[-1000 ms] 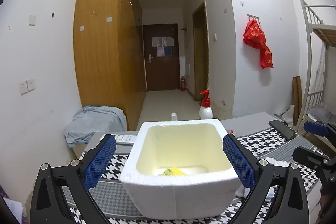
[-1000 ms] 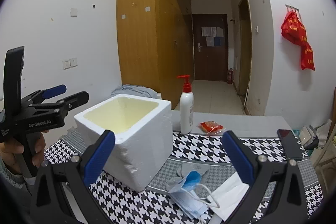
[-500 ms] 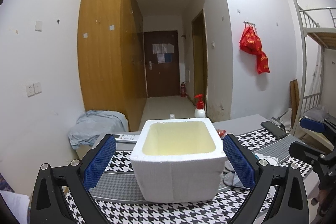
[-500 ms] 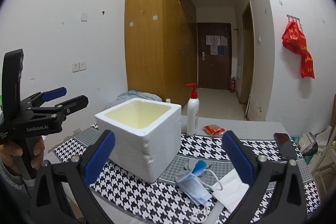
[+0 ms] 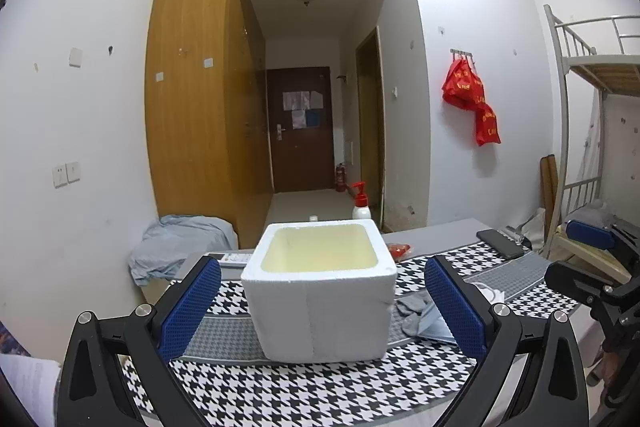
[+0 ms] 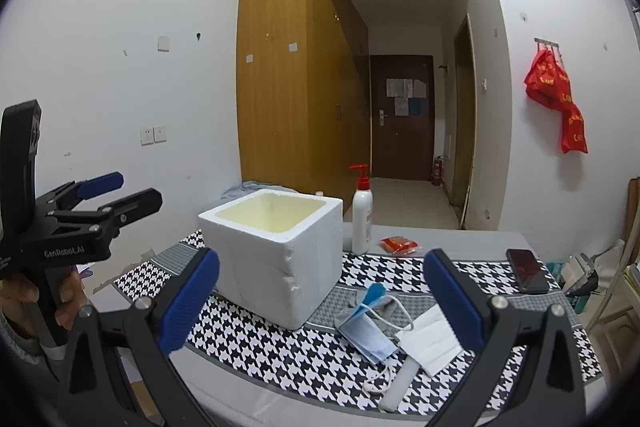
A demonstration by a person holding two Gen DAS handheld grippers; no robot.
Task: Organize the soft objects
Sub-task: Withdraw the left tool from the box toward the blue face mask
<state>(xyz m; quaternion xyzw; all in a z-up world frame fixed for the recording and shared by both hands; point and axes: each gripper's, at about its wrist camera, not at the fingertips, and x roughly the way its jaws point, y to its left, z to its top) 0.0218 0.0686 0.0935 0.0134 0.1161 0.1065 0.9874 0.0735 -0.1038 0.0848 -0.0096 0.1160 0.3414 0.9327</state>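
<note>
A white foam box (image 5: 320, 311) stands on the houndstooth mat (image 5: 304, 387), its cream inside showing only the walls. My left gripper (image 5: 322, 301) is open and empty, level with the box's near side and some way back from it. To the right of the box (image 6: 276, 259) lie a blue face mask (image 6: 368, 333), a white mask (image 6: 434, 339) and a grey cloth (image 6: 358, 301). My right gripper (image 6: 320, 303) is open and empty, above the mat's front edge. A hand holds the left gripper (image 6: 128, 193) to the left of the box.
A white pump bottle (image 6: 362, 219), a red packet (image 6: 400, 245) and a black phone (image 6: 528, 269) sit behind the masks. A remote (image 5: 236, 259) lies behind the box. A blue cloth heap (image 5: 180, 243) sits by the wardrobe, and a bunk bed frame (image 5: 580, 131) stands at right.
Both grippers have pulled back from the box, so it looks smaller and lower. The yellow item on its bottom is now hidden by the near wall. Both stay open.
</note>
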